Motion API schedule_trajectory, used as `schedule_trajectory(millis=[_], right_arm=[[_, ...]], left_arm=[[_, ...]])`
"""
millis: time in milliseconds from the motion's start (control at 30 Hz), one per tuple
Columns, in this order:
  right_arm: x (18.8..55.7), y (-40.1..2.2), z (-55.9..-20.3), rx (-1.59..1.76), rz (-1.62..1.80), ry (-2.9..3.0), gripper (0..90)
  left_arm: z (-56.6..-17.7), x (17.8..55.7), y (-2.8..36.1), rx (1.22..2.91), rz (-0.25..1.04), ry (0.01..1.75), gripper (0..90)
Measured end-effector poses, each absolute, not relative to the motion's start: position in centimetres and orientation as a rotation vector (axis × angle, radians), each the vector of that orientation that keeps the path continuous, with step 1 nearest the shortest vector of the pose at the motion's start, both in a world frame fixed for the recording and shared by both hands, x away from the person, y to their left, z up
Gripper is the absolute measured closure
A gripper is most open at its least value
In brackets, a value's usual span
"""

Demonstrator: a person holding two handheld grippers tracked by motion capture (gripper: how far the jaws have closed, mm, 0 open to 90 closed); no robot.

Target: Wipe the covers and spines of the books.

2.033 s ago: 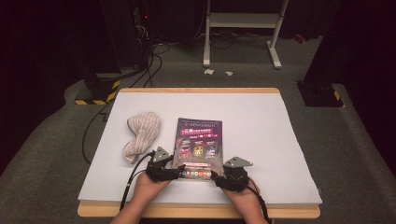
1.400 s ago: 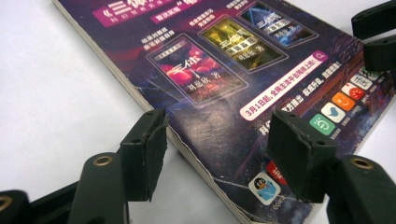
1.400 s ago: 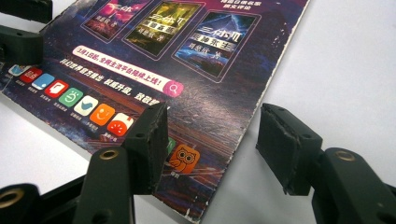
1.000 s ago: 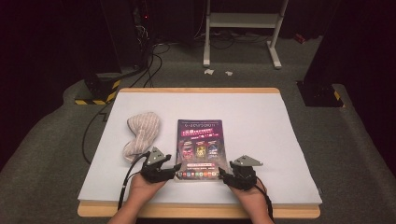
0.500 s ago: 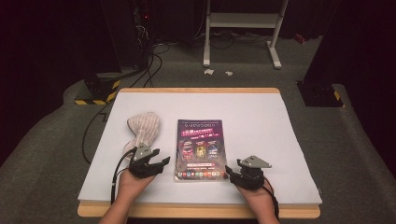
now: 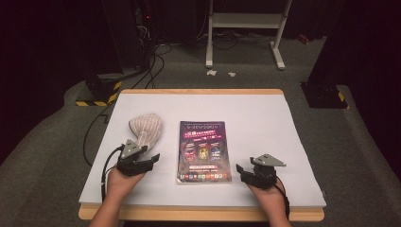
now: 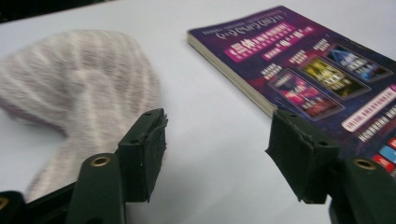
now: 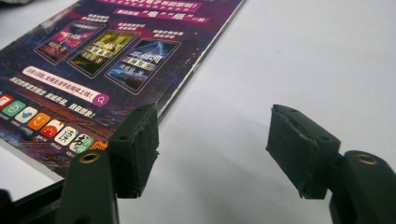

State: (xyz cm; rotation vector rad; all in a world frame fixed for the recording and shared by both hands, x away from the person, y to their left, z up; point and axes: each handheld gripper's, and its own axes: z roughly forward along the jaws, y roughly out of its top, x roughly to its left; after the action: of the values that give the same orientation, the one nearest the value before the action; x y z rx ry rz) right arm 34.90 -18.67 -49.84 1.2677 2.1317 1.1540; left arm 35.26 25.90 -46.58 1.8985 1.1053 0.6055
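Two grippers are at work here, and both stand open with nothing between their pads: the left gripper [image 6: 152, 159] sits just beside the near end of the striped cloth [image 6: 145, 128], and the right gripper [image 6: 240, 171] sits just off the near right corner of the book [image 6: 203, 151], which lies flat and closed in the middle of the white table [image 6: 265, 118]. Both sets of jaws have just been opening, and in each gripper view only bare tabletop shows between them. In the left gripper view the cloth [image 7: 79, 88] lies past one jaw and the book [image 7: 308, 70] past the other, so the gripper [image 7: 217, 158] points into the gap between the two. In the right gripper view the book's edge [image 8: 116, 60] runs close by one jaw while the gripper [image 8: 215, 154] faces clear table. The book looks set down squarely, and the likely next thing is the cloth; to take it well, the left hand should turn toward the narrow near end, come down low, and close on a bunched fold rather than a single thin layer, keeping clear of the book so it isn't nudged. By count: one book, one cloth, two grippers, one table.
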Motion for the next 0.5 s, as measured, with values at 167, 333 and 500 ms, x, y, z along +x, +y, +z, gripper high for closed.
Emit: schedule_trajectory(millis=[167,333,500], right_arm=[[34.9,-18.9,-50.0,1.279,1.149,2.127,25.7],[35.0,-19.0,-49.9,1.281,1.159,2.120,22.4],[34.9,-19.1,-49.9,1.275,1.159,2.123,21.0]], left_arm=[[-45.8,36.1,28.0,1.883,0.655,1.165,30.4],[-45.6,37.6,30.3,1.880,0.668,1.242,24.7],[-46.6,39.0,31.5,1.889,0.614,1.281,23.7]])
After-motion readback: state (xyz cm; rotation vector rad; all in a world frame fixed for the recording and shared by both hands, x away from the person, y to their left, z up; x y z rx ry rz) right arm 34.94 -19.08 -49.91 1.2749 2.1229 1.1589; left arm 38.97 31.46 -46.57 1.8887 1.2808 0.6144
